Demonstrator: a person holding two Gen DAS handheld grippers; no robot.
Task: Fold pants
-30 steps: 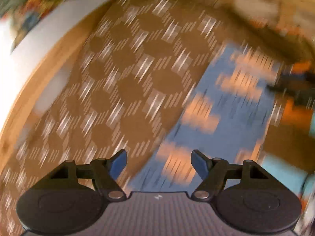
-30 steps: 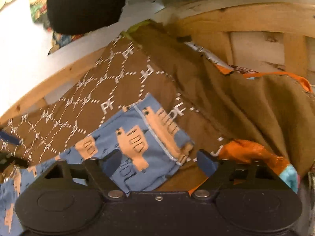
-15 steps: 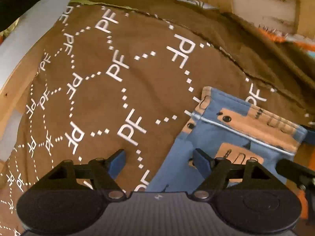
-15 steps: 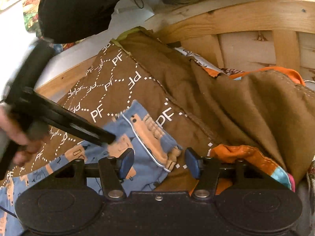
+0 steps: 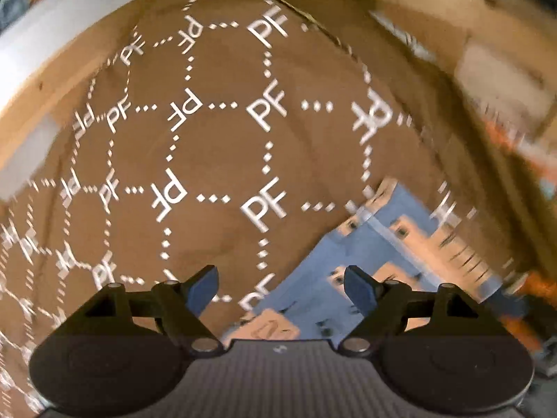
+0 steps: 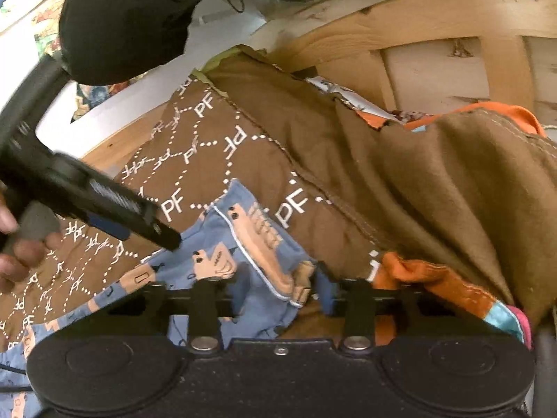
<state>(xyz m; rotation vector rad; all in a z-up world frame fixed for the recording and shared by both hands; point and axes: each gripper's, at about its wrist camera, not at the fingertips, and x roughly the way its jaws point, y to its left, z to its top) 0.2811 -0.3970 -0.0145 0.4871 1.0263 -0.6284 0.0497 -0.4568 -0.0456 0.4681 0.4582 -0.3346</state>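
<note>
Your right gripper, low in the right wrist view, is closing w/ the soft blue pants bunched between its blue pads; the striped waist edge wrinkles there. Can't tell if the pads press the cloth yet. The pants have peach blocky animal shapes & lie on a brown blanket w/ white dotted hexagons & "PF" letters.

Your left gripper is spread wide, nothing between its fingers. It hangs over the blanket, pants at lower right of that frame, blurry. In the right wrist view it's the black bar at left. Smooth wood slats sit up top, crumpled orange cloth lower right.
</note>
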